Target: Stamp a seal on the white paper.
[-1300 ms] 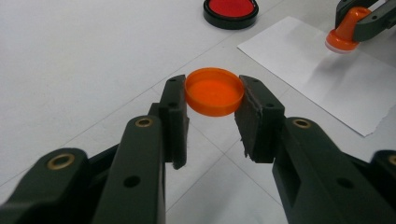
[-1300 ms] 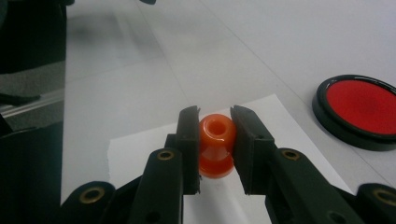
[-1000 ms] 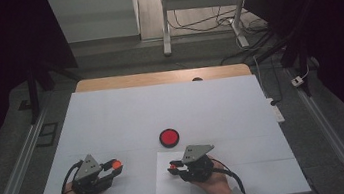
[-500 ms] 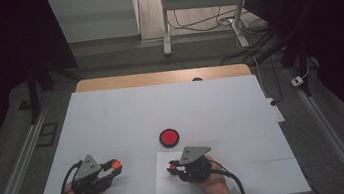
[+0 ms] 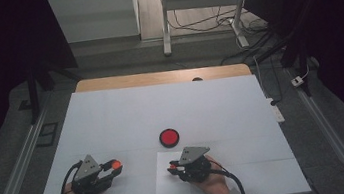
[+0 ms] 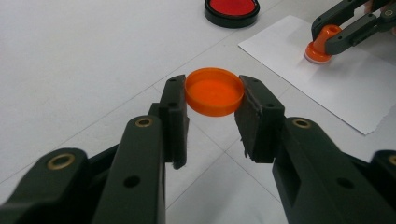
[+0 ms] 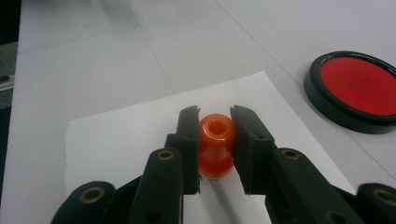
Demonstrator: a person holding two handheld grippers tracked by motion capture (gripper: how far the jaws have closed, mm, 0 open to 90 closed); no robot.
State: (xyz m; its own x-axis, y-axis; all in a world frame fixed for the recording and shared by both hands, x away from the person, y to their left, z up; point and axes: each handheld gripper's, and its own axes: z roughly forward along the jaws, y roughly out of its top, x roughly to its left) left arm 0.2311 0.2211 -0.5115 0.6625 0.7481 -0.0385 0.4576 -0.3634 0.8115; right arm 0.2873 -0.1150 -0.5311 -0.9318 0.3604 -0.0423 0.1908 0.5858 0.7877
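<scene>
my right gripper (image 7: 214,122) is closed on the orange stamp (image 7: 215,144), which stands on the paper (image 7: 121,135). it looks light, stiff and smooth, so i hold its narrow neck. my left gripper (image 6: 212,95) pinches the orange cap (image 6: 214,91) above the table.

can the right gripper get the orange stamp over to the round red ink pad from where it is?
Probably yes. The right gripper grips the orange stamp on the white paper sheet; the round red ink pad lies just beyond on bare table, nothing between.
</scene>
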